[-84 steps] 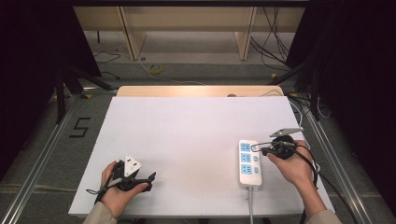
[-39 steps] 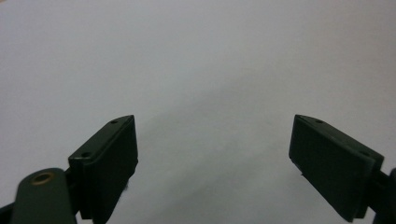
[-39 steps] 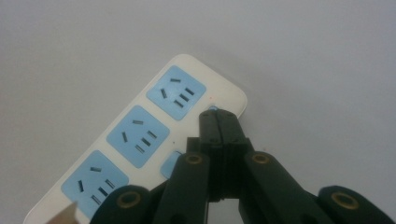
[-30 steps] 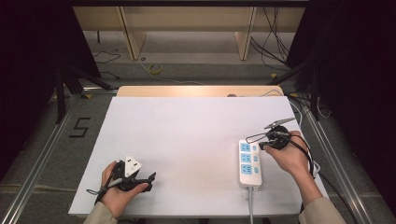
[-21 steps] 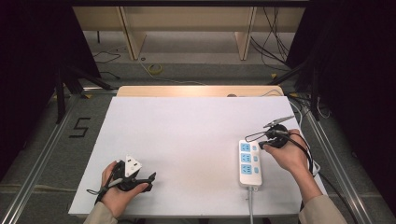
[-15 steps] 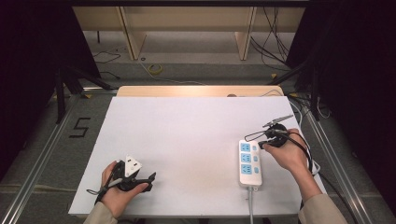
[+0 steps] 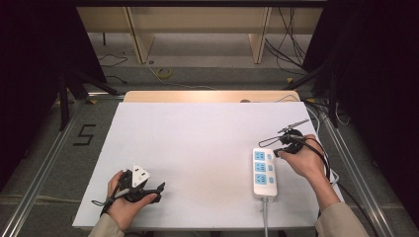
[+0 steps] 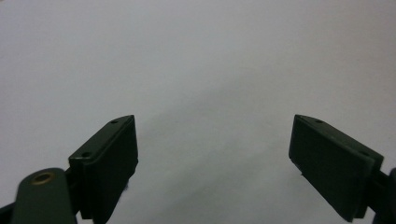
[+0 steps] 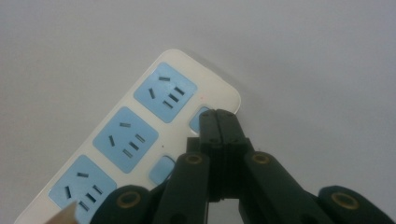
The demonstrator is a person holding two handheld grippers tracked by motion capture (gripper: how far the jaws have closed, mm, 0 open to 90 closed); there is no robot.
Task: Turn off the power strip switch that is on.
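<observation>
A white power strip (image 7: 263, 173) with three blue sockets lies near the table's front right, and its cable runs off the front edge. My right gripper (image 7: 275, 153) is at the strip's far right corner. In the right gripper view its jaws are shut (image 9: 218, 115), with the tips over the small blue switch (image 9: 198, 120) beside the end socket of the strip (image 9: 140, 126). I cannot tell whether they touch it. My left gripper (image 7: 158, 193) rests near the front left, open over the bare white table (image 8: 205, 70), with nothing between its fingers (image 8: 109, 158).
The white table top (image 7: 197, 143) has a wooden strip (image 7: 207, 96) along its far edge. Metal rails run along both sides. Cables lie on the floor to the right (image 7: 321, 106), and a "5" marker (image 7: 84, 134) is on the floor at the left.
The right hand and its gripper have shifted a little toward the strip's far end since the earliest frame. The left hand has stayed still.
</observation>
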